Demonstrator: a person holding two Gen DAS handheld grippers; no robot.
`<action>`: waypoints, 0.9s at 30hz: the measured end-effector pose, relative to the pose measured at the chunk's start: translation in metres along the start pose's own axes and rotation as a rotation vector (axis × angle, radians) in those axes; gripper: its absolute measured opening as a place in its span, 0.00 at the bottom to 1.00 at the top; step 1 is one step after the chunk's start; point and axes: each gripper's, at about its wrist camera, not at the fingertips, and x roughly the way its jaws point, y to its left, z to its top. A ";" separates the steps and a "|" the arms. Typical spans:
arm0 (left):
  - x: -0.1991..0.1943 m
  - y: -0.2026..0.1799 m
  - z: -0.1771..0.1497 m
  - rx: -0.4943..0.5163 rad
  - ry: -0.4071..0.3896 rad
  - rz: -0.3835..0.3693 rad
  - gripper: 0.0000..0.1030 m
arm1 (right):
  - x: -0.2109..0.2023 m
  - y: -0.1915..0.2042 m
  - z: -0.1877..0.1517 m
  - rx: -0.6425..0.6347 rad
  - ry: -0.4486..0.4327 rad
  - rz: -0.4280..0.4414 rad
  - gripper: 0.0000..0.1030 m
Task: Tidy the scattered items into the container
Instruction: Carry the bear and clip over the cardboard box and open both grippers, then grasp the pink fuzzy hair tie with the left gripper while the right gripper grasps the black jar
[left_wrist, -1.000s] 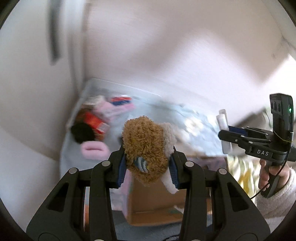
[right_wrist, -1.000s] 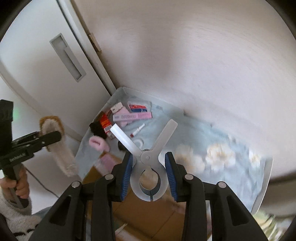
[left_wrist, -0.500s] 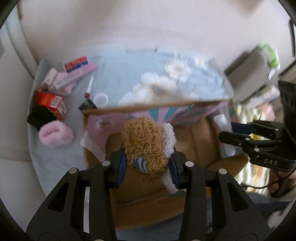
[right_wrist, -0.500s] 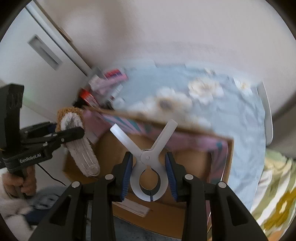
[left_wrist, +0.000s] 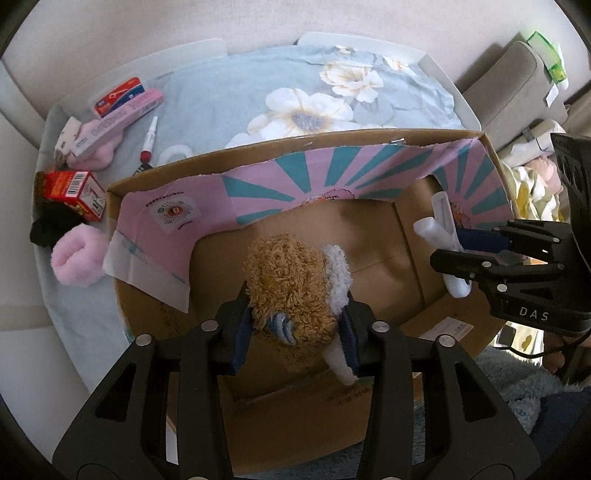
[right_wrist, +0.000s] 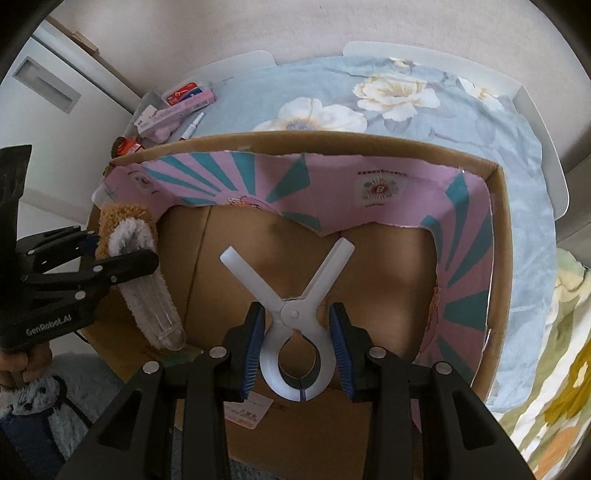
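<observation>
A fuzzy brown slipper (left_wrist: 291, 291) and a white plastic clip (right_wrist: 295, 317) are held above the open cardboard box (right_wrist: 369, 146); other items are scattered at ten o'clock.

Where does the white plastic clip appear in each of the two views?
Left wrist: white plastic clip at right, held by the right tool.
Right wrist: clip at bottom centre, between the tool's fingers.
Shared landmark: the cardboard box with pink-and-teal lining.
</observation>
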 end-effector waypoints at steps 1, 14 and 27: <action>-0.002 -0.001 0.000 0.005 -0.004 -0.012 0.49 | 0.001 0.000 0.000 0.005 0.003 -0.002 0.33; -0.029 0.008 0.008 -0.038 -0.117 0.037 0.91 | -0.017 0.003 0.007 -0.022 -0.018 -0.041 0.56; -0.093 0.089 -0.004 -0.333 -0.297 0.110 0.91 | -0.052 0.016 0.032 -0.089 -0.117 -0.047 0.56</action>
